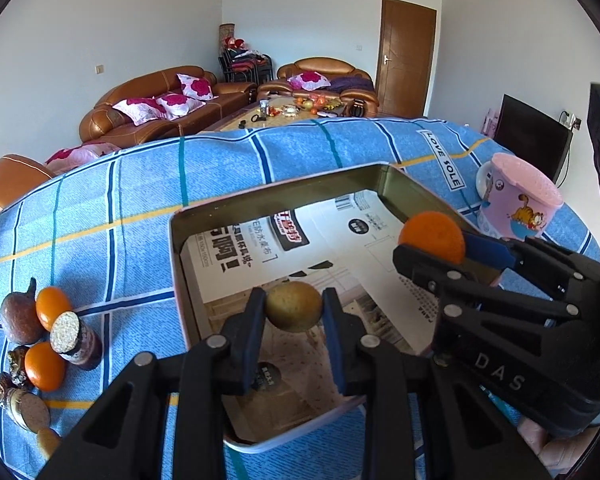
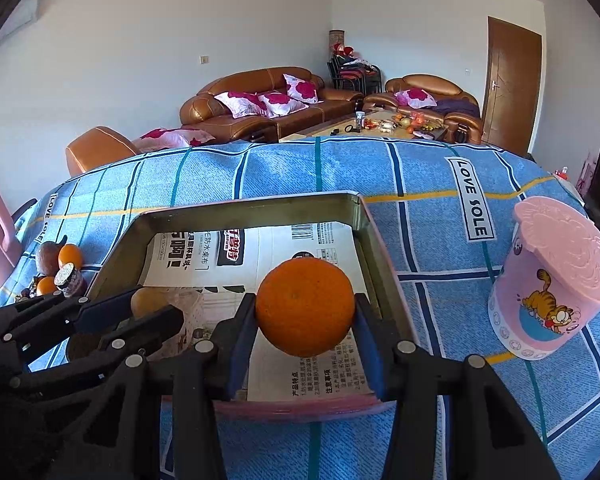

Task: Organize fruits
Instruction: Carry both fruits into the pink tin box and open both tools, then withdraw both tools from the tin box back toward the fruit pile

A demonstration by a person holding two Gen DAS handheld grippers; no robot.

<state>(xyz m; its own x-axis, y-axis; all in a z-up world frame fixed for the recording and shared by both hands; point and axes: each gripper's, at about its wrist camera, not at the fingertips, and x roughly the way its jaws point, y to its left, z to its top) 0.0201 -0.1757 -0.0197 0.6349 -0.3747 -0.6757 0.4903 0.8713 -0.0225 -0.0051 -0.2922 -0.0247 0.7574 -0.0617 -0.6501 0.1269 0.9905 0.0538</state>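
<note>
A: Largest first — a blue checked tablecloth (image 2: 420, 208) is spread over the table; a shallow rectangular metal tray (image 1: 276, 196) lined with printed paper is set on it.

B: Noted. To the tray's right a pink lidded cartoon cup (image 2: 552, 280) is seen, tilted. On the cloth left of the tray, a loose cluster of small oranges (image 1: 52, 306), a brown round fruit (image 1: 18, 318) and a cork-stoppered jar (image 1: 78, 342) is laid.

A: Tools?

B: The right gripper (image 2: 305, 320) is clamped on a round orange (image 2: 305, 306), held over the tray's near right part. The left gripper (image 1: 294, 312) is closed tight on a small greenish-brown fruit (image 1: 294, 306) — held above the tray's near left paper.
</note>
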